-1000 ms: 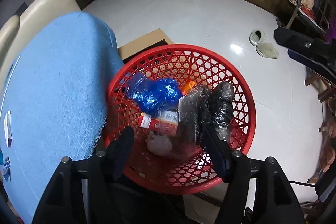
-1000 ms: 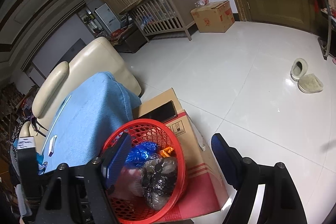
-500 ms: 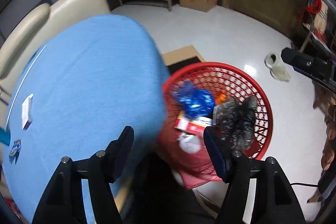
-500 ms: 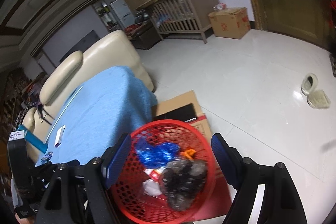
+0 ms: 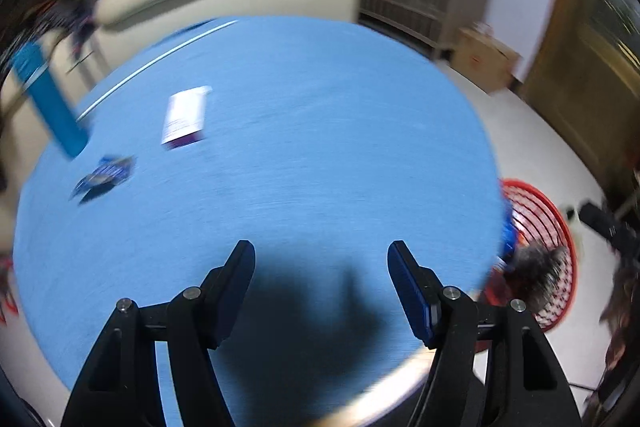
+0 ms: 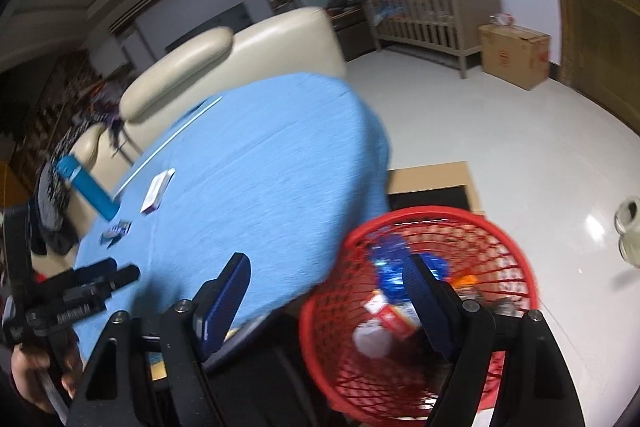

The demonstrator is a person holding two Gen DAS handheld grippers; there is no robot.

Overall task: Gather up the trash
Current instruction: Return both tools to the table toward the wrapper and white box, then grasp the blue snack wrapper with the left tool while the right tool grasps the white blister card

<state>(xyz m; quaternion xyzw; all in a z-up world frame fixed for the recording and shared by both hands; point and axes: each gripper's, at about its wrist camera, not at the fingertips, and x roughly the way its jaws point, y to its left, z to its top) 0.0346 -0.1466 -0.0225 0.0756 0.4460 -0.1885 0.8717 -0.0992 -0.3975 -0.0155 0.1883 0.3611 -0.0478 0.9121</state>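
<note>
My left gripper [image 5: 321, 259] hangs open over the blue tablecloth [image 5: 304, 155], nothing between its fingers. On the cloth at the far left lie a white and purple box [image 5: 185, 117], a small blue wrapper [image 5: 105, 178] and a long blue box [image 5: 48, 99]. My right gripper [image 6: 326, 273] is open and empty, its left finger over the cloth's edge, its right finger over the red mesh basket [image 6: 512, 239]. The basket holds a blue bag [image 6: 390, 261], a red and white box [image 6: 394, 319] and other trash. The box [image 6: 157, 191], wrapper [image 6: 116, 230] and long blue box [image 6: 86, 187] also show in the right wrist view.
A cream sofa [image 6: 224, 67] stands behind the table. The basket rests on a cardboard box [image 6: 430, 175] on the white floor [image 6: 500, 131]. A wooden cot [image 6: 432, 11] and another carton [image 6: 514, 55] stand at the back. A hand [image 6: 28, 371] holds the left gripper [image 6: 100, 279].
Both views have swung left, away from the basket and onto the blue table. The basket slid to the right edge of the left wrist view. Both grippers stayed open.
</note>
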